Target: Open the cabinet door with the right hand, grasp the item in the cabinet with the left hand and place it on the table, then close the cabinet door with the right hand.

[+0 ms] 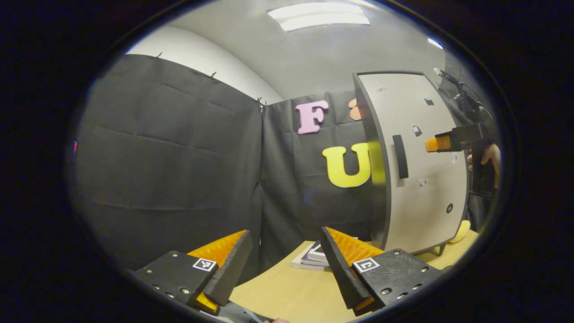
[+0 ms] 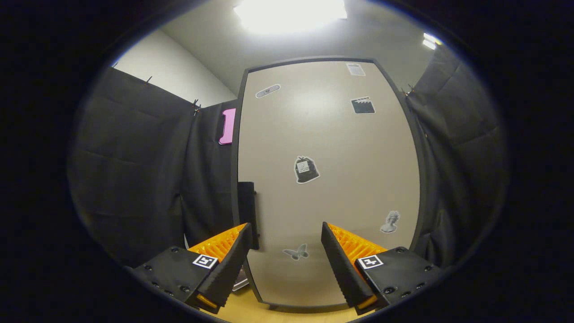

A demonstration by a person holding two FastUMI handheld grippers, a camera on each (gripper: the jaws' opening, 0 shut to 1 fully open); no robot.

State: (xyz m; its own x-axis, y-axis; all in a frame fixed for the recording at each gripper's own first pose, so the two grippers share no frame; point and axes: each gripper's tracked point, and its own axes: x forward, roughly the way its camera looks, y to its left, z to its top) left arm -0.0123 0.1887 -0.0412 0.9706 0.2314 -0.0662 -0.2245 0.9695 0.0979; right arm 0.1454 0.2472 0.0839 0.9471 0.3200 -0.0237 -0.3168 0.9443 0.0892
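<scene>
Right gripper view has the shut cabinet door (image 2: 329, 179) in the middle, its handle (image 2: 246, 213) lower left beside the open, empty right hand-held gripper (image 2: 284, 251), which might slip off and miss it.

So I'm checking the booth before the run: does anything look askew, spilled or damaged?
Nothing stands out. The cabinet door is shut with its handle intact, the books lie stacked on the table, and both grippers are open and empty.
</scene>
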